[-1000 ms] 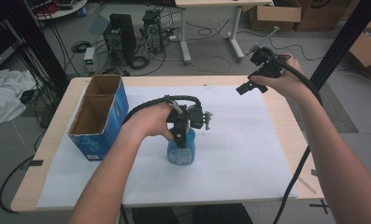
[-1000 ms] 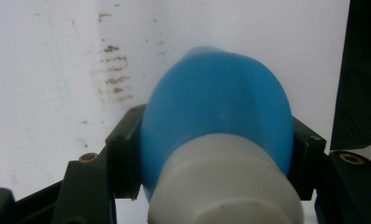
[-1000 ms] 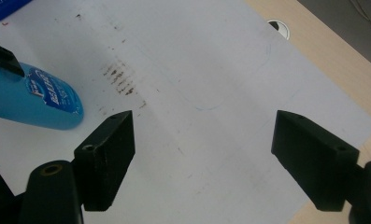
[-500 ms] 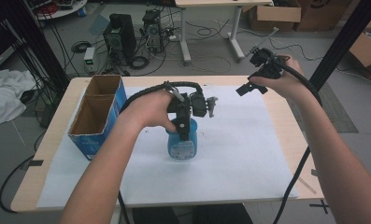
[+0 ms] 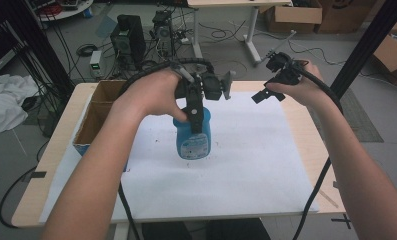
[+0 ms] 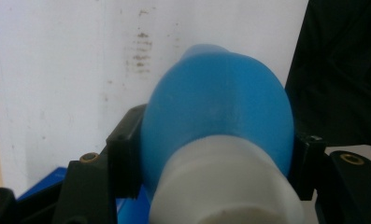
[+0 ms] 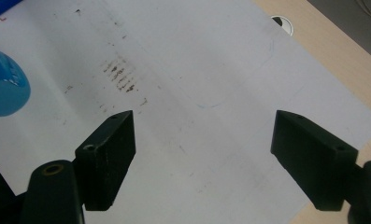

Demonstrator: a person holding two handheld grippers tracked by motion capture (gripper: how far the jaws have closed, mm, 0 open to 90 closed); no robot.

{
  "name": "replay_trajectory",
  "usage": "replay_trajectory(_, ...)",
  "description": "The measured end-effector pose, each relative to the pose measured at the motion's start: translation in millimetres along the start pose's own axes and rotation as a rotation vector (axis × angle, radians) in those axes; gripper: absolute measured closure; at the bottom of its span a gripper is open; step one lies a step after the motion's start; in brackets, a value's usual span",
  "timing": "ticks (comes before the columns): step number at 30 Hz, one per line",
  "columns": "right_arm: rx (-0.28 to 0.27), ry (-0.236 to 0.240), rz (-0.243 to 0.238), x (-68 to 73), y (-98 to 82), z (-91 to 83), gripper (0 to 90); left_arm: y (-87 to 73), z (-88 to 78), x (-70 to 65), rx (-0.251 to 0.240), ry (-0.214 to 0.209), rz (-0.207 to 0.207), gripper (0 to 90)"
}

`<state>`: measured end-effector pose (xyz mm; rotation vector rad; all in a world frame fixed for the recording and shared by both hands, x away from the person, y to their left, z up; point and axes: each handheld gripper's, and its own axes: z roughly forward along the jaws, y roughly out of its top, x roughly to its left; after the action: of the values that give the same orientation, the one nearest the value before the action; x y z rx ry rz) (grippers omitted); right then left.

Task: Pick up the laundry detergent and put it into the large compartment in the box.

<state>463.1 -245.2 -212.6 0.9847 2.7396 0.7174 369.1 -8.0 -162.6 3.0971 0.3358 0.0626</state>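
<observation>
A blue bottle (image 5: 193, 142) with a white cap (image 6: 225, 186) hangs above the white paper (image 5: 246, 165), clear of the table. My left gripper (image 5: 196, 117) is shut on its upper part, a black pad pressing on either side of the blue body (image 6: 216, 102). The same bottle (image 7: 3, 86) sits at the left edge of the right gripper view. My right gripper (image 5: 267, 75) is held up over the table's far right. Its jaws (image 7: 206, 140) stand wide apart with nothing between them, after closing slightly just now.
An open cardboard box with blue sides (image 5: 98, 120) stands at the table's left end, close to the left forearm. The white paper covers most of the wooden table (image 5: 316, 150). A round cable hole (image 7: 282, 23) lies near the far right edge.
My left gripper has risen with the blue bottle, lifting it off the paper. The right hand has stayed where it was.
</observation>
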Motion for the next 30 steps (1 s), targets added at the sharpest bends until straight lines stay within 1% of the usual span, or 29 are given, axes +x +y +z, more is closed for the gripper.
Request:
replay_trajectory(2,0.005,-0.001,-0.001,-0.2,-0.2,-0.1,22.3,-1.6,-8.6,2.5,0.000,0.003,-0.038,37.8)
replay_trajectory(5,0.003,0.000,0.001,-1.4,-0.6,-0.6,22.3,-4.6,-20.0,5.9,0.000,0.020,-0.098,37.8)
replay_trajectory(7,0.003,-0.001,0.000,-2.5,-0.9,-0.6,22.3,-7.0,-27.6,9.9,0.005,0.023,-0.147,37.8)
replay_trajectory(9,0.004,0.001,0.005,-3.1,-1.3,-0.5,22.3,-10.5,-35.0,13.8,-0.002,0.023,-0.199,37.8)
replay_trajectory(10,0.005,0.001,0.001,-3.9,-1.5,-0.5,22.3,-12.6,-38.7,15.8,-0.010,0.024,-0.223,37.8)
replay_trajectory(11,0.005,0.000,0.007,-4.2,-1.8,-0.8,22.3,-15.0,-42.2,17.8,-0.017,0.025,-0.250,37.8)
replay_trajectory(12,0.002,-0.001,0.003,-5.2,-2.1,-1.1,22.3,-17.3,-45.5,19.8,-0.025,0.025,-0.283,37.8)
replay_trajectory(16,0.000,0.002,0.012,-7.0,-3.2,-1.9,22.3,-28.3,-57.2,28.5,-0.032,0.035,-0.370,37.8)
replay_trajectory(18,0.002,0.004,0.014,-7.8,-3.6,-2.1,22.3,-34.8,-62.5,33.5,-0.040,0.042,-0.421,37.9)
replay_trajectory(20,0.000,0.004,0.017,-8.3,-3.7,-2.2,22.3,-42.8,-67.4,39.7,-0.055,0.047,-0.501,37.8)
replay_trajectory(21,0.003,0.003,0.016,-8.9,-3.9,-2.4,22.3,-47.0,-70.2,42.4,-0.068,0.059,-0.537,37.9)
replay_trajectory(24,0.003,0.004,0.019,-10.5,-4.5,-2.5,22.3,-58.6,-76.7,47.0,-0.069,0.092,-0.624,37.9)
replay_trajectory(25,0.003,0.003,0.022,-10.7,-4.7,-2.2,22.3,-62.6,-78.3,48.9,-0.066,0.094,-0.660,37.9)
replay_trajectory(27,0.006,0.003,0.025,-11.5,-5.0,-1.9,22.3,-72.0,-81.7,53.6,-0.076,0.098,-0.727,37.9)
replay_trajectory(28,0.007,0.003,0.023,-11.8,-5.2,-1.5,22.3,-77.4,-82.9,56.4,-0.078,0.094,-0.762,38.0)
replay_trajectory(30,0.010,0.004,0.025,-12.0,-5.4,-0.7,22.3,-88.7,-85.0,62.2,-0.091,0.083,-0.845,38.0)
